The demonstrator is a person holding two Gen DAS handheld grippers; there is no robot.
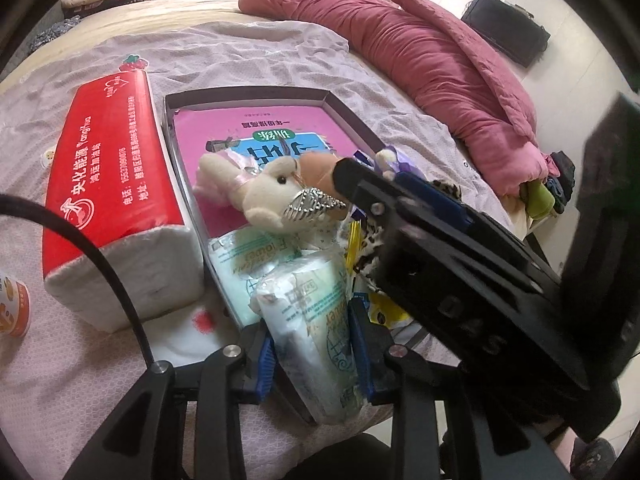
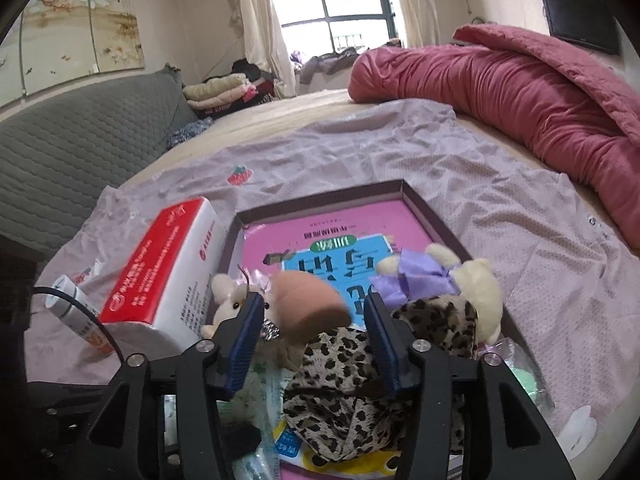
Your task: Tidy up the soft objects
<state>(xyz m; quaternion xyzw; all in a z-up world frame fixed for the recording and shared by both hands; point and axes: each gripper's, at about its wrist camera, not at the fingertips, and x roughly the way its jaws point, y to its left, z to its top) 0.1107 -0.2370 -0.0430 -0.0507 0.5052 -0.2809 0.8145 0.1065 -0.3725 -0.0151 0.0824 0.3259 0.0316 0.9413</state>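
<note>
A shallow dark box (image 1: 340, 106) (image 2: 320, 196) lies on the bed with a pink book inside. In it lie a cream plush bunny (image 1: 260, 192) (image 2: 228, 300), a plush with a purple bow (image 2: 440, 276), a leopard-print cloth (image 2: 360, 372) and tissue packs. My left gripper (image 1: 316, 340) is shut on a white-green tissue pack (image 1: 312, 320) at the box's near end. My right gripper (image 2: 316, 332) (image 1: 400, 200) hovers over the box, jaws open, with a tan sponge (image 2: 308, 300) between the fingers; I cannot tell whether they touch it.
A big red tissue pack (image 1: 112, 184) (image 2: 168, 272) lies left of the box. A small orange-white bottle (image 2: 80, 320) (image 1: 12, 308) lies further left. A rolled pink quilt (image 1: 420, 52) (image 2: 520, 92) lines the bed's right side. A grey headboard (image 2: 80, 148) stands at left.
</note>
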